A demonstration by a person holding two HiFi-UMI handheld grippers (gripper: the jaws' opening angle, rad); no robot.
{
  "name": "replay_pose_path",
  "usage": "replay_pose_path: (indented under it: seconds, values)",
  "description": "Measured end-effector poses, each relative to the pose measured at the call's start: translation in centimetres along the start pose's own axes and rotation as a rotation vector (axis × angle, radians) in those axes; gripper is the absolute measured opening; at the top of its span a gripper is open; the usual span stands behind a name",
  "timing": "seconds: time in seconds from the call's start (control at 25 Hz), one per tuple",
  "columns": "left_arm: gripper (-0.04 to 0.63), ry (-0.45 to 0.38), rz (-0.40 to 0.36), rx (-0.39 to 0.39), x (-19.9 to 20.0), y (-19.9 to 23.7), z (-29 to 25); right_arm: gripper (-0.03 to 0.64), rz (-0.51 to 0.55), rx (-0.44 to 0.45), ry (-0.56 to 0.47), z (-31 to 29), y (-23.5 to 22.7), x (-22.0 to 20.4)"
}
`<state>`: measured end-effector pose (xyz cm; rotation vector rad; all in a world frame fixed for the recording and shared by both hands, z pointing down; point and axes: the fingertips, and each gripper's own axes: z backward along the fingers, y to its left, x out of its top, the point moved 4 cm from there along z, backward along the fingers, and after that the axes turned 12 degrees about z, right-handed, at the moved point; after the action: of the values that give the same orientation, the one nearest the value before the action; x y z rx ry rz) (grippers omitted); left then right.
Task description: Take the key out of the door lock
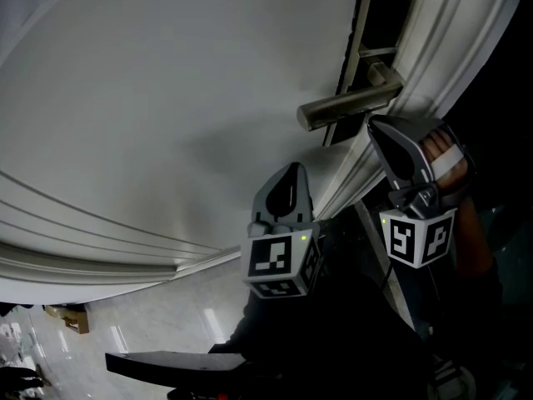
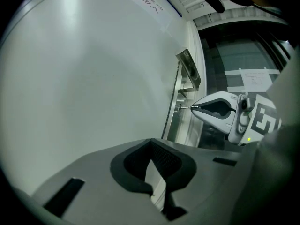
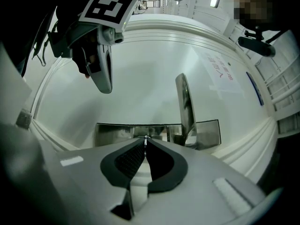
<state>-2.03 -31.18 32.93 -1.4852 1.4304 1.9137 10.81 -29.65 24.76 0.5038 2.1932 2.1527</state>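
Observation:
The white door [image 1: 166, 98] fills the head view, with its metal lever handle [image 1: 350, 105] at the upper right. Below the handle, my right gripper [image 1: 374, 125] is at the metal lock plate [image 3: 117, 131]. In the right gripper view its jaws [image 3: 146, 143] are shut on the small metal key [image 3: 146, 138], whose end shows between the tips. The left gripper view shows the key [image 2: 181, 108] bridging the plate and the right gripper's tip [image 2: 193, 108]. My left gripper [image 1: 291, 170] hangs lower left, apart from the door face, shut and holding nothing [image 2: 152, 143].
The door frame moulding [image 1: 450, 48] runs along the right of the lock. A paper notice [image 3: 220, 71] is stuck on the door. A dark glass panel [image 2: 243, 69] lies beyond the door edge. Pale floor tiles [image 1: 166, 323] and a dark flat object [image 1: 166, 361] show below.

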Motion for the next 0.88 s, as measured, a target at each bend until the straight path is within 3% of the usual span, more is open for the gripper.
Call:
replay_pose_path:
  seconds: [0.88]
  values:
    - [0.0,0.001,0.001,-0.003,-0.13,-0.03,-0.04,0.012,0.009,0.0,0.002,0.14,0.09,0.0]
